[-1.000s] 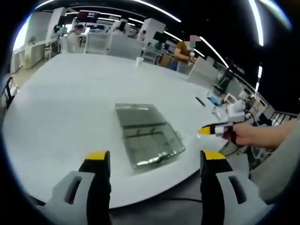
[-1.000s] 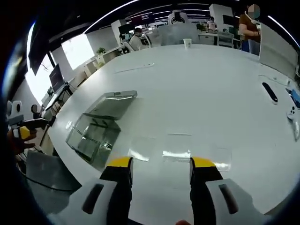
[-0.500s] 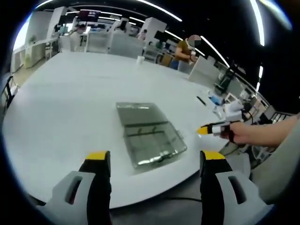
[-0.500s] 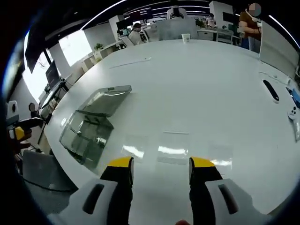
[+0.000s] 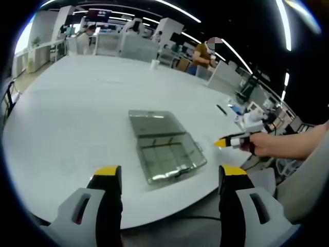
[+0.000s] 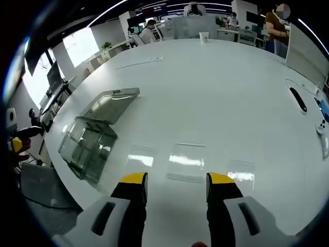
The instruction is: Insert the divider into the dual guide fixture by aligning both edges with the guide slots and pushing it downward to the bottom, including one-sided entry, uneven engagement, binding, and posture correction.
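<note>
Right tongs (image 6: pixel 172 180) shifted rightward over table (image 6: pixel 221 98); clear fixture (image 6: pixel 92 136) now further left in right gripper view.

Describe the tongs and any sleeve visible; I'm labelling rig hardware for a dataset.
Both tongs match: the left tongs and right tongs each have two black jaws capped with yellow tips, rising from pale grey moulded bodies with dark oval slots. In the left gripper view, the other tongs' yellow tip, with black and white parts behind it, enters from the right, with a light grey sleeve below.
</note>
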`<state>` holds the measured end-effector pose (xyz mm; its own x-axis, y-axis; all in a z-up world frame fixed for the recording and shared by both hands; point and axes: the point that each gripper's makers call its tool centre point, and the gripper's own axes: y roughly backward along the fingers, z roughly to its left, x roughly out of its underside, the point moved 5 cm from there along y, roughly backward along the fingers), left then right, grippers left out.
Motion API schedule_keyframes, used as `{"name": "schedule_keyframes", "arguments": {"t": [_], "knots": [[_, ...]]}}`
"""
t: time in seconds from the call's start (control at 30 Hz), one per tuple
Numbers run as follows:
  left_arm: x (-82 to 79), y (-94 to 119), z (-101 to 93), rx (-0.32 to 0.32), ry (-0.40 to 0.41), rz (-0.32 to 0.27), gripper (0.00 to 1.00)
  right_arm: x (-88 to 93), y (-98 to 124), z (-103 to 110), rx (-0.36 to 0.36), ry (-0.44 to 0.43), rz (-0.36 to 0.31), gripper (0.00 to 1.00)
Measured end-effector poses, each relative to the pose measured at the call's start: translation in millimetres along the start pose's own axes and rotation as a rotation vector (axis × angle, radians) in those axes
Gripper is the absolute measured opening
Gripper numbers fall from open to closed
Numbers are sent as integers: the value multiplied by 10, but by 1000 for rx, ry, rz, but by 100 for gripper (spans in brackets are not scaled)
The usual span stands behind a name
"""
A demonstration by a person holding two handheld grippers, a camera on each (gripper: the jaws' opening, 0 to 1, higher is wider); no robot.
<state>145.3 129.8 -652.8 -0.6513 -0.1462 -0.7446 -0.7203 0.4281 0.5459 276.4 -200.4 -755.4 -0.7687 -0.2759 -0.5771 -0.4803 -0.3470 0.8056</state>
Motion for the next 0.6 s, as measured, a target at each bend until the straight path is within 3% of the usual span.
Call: {"name": "schedule_keyframes", "arguments": {"t": [0.6], "knots": [[31, -30, 28, 2, 12, 8, 74, 59, -109, -28, 18, 4, 42, 41]]}}
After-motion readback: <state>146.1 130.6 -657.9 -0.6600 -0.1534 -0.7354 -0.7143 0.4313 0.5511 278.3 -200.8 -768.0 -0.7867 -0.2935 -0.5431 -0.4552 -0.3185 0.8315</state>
